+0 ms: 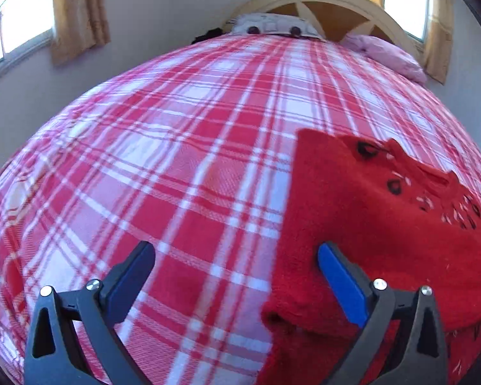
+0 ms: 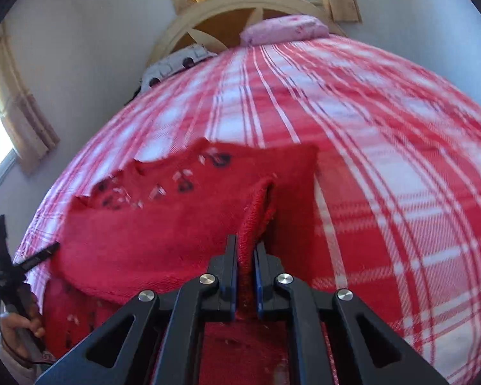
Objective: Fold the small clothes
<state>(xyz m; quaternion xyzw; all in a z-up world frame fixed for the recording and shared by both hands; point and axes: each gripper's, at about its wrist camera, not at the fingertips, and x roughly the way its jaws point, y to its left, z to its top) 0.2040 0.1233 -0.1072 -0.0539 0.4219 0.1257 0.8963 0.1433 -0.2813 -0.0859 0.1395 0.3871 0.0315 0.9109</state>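
Observation:
A small red knitted sweater (image 1: 384, 224) with black and white marks near its collar lies on the red-and-white plaid bedspread (image 1: 176, 128). My left gripper (image 1: 237, 253) is open, its right finger (image 1: 340, 285) resting over the sweater's left edge. In the right wrist view my right gripper (image 2: 247, 250) is shut on a raised fold of the sweater (image 2: 144, 224) and holds it above the bedspread (image 2: 384, 160). The left gripper (image 2: 32, 256) shows at the far left edge there, held by a hand.
A curved wooden headboard (image 1: 320, 0) stands at the far end of the bed. A pink pillow (image 1: 384, 51) and a white patterned pillow (image 1: 269, 25) lie against it. Curtained windows (image 1: 25, 25) flank the bed.

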